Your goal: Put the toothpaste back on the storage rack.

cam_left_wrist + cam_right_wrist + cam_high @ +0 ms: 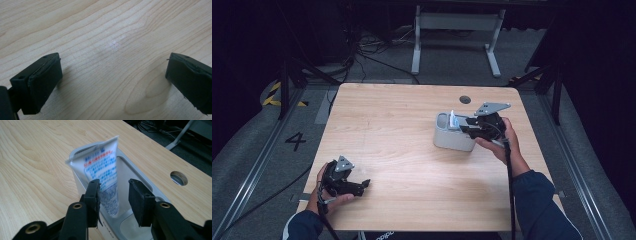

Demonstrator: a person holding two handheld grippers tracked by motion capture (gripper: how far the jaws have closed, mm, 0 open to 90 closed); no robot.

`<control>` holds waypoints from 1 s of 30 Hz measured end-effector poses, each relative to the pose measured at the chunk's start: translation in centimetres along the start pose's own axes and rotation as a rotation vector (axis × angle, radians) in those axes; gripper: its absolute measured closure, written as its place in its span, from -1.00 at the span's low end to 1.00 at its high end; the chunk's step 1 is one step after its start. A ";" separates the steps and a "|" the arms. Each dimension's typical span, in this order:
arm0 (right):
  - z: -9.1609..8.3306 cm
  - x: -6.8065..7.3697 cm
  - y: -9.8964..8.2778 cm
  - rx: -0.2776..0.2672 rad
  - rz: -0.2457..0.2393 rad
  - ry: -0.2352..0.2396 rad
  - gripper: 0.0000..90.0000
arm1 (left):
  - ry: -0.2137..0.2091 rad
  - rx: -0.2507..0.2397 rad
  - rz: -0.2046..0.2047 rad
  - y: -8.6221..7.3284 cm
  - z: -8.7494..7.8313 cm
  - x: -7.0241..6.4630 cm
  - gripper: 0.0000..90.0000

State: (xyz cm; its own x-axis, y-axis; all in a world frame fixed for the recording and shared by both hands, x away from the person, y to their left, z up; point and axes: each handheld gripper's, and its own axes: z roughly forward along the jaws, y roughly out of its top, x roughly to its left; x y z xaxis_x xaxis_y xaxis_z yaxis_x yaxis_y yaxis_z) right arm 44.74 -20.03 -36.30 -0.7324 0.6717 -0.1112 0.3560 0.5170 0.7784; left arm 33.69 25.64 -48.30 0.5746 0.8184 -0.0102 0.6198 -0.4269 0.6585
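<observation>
At about two o'clock on the wooden table [402, 150], a white tube [102, 170] with blue and red print stands tilted in a grey holder [452, 137]. The right gripper [113, 197] straddles the tube, its jaws slightly apart; whether the left pad touches is unclear. At seven o'clock the left gripper [112, 75] rests with jaws wide apart.

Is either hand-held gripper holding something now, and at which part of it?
Nothing is held. The tube stands in the grey holder between the right hand-held gripper pads, with a gap on one side. The left hand-held gripper is open over bare table.
</observation>
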 end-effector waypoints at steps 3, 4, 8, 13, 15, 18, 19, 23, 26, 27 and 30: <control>-0.1 0.0 0.0 -0.002 0.004 -0.004 0.35 | 0.000 0.000 0.001 0.0 0.0 0.0 -0.97; -0.2 0.0 0.0 -0.005 0.007 -0.003 0.35 | 0.000 0.000 0.000 0.0 0.0 0.0 -0.97; -0.3 0.0 -0.1 -0.013 0.010 0.004 0.34 | 0.000 0.000 0.000 0.0 0.0 0.0 -0.97; -0.4 0.0 -0.1 -0.017 0.003 0.003 0.31 | 0.000 0.000 0.000 0.0 0.0 0.0 -0.97; -0.4 0.0 -0.1 -0.018 0.004 0.002 0.30 | -0.001 0.002 0.001 0.0 0.0 0.0 -0.97; -0.6 0.1 -0.1 -0.020 0.005 0.004 0.28 | 0.000 0.000 0.001 0.0 0.0 0.0 -0.97; -0.7 0.2 -0.1 -0.021 0.003 0.001 0.27 | 0.000 0.000 0.000 0.0 0.0 0.0 -0.97; -1.0 0.3 -0.1 -0.030 -0.002 0.000 0.25 | 0.000 0.000 0.000 0.0 0.0 0.0 -0.97; -1.2 0.3 -0.2 -0.030 -0.007 -0.002 0.22 | 0.000 0.000 0.000 0.0 0.0 0.0 -0.97; -1.3 0.3 -0.2 -0.031 -0.005 -0.003 0.21 | 0.000 0.000 0.001 0.0 0.0 0.0 -0.97; -1.4 0.4 -0.2 -0.028 -0.012 -0.003 0.17 | 0.000 0.001 0.000 0.0 0.0 0.0 -0.97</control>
State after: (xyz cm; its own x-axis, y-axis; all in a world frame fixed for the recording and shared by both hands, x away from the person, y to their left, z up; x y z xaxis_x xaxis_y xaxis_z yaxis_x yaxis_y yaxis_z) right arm 43.54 -20.61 -35.61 -0.7351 0.6668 -0.1225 0.3307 0.5103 0.7938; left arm 33.69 25.64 -48.29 0.5751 0.8180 -0.0102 0.6202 -0.4278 0.6575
